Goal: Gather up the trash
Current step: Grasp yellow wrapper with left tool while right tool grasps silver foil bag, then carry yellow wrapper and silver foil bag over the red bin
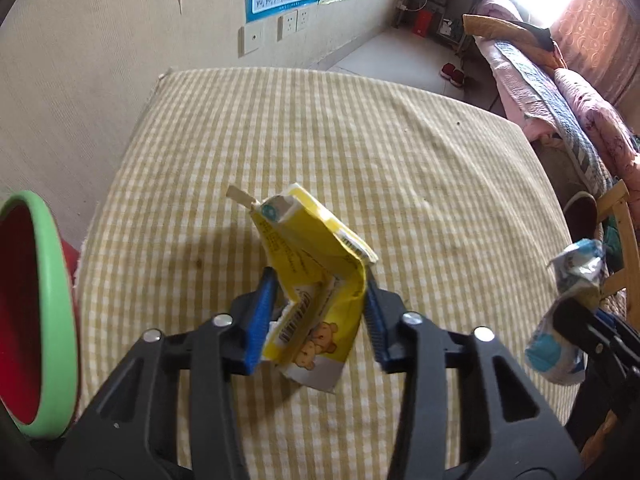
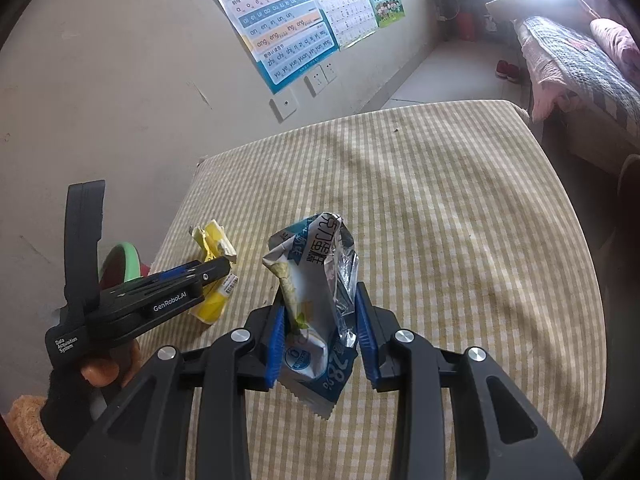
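Off to the left of your left gripper [image 1: 320, 300] stands a red bin with a smooth green rim [image 1: 52, 280]; its contents aren't visible. That gripper clamps a crumpled, folded yellow carton [image 1: 316, 280] above the checked cloth bench [image 1: 400, 160]. Your right gripper [image 2: 320, 332] pinches a crinkled, shiny blue-and-white foil wrapper [image 2: 320, 280] between ribbed blue pads [image 2: 276, 344].

A crumpled yellow carton [image 1: 316, 280] with bear pictures stands bent at the frame's centre. A crinkled blue-and-white wrapper [image 2: 316, 320] stands upright at centre, torn open on top.
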`<action>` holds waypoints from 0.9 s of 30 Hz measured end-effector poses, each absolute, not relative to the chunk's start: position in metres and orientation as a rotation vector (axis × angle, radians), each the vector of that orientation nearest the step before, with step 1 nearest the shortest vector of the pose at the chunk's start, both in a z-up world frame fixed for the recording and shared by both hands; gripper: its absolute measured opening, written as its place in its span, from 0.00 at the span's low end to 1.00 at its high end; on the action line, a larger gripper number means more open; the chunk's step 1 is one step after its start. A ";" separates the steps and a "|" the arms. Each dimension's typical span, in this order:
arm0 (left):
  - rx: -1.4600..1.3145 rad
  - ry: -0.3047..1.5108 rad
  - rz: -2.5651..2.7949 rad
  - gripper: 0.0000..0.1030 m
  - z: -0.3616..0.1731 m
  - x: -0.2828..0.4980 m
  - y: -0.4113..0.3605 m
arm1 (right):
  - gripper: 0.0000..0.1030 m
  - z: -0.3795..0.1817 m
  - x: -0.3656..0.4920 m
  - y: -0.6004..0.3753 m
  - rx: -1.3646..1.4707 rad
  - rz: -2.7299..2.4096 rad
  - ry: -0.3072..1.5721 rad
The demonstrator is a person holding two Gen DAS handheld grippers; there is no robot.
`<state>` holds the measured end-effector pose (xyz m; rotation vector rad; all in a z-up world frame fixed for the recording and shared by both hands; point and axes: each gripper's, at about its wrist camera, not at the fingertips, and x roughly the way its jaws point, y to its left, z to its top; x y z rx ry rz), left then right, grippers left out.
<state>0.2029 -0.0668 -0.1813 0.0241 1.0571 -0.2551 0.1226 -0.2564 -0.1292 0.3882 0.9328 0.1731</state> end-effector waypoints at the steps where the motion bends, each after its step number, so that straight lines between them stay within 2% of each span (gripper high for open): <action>1: 0.024 1.045 -0.255 0.32 -0.177 0.199 -0.066 | 0.30 -0.127 0.121 -0.255 0.385 0.177 0.928; 2: 0.022 1.030 -0.259 0.11 -0.171 0.193 -0.064 | 0.30 -0.125 0.118 -0.254 0.381 0.181 0.923; 13: 0.009 0.924 -0.282 0.11 -0.119 0.139 -0.045 | 0.31 -0.105 0.094 -0.225 0.334 0.227 0.900; 27: -0.025 0.842 -0.254 0.11 -0.090 0.098 -0.017 | 0.32 -0.084 0.067 -0.205 0.272 0.249 0.872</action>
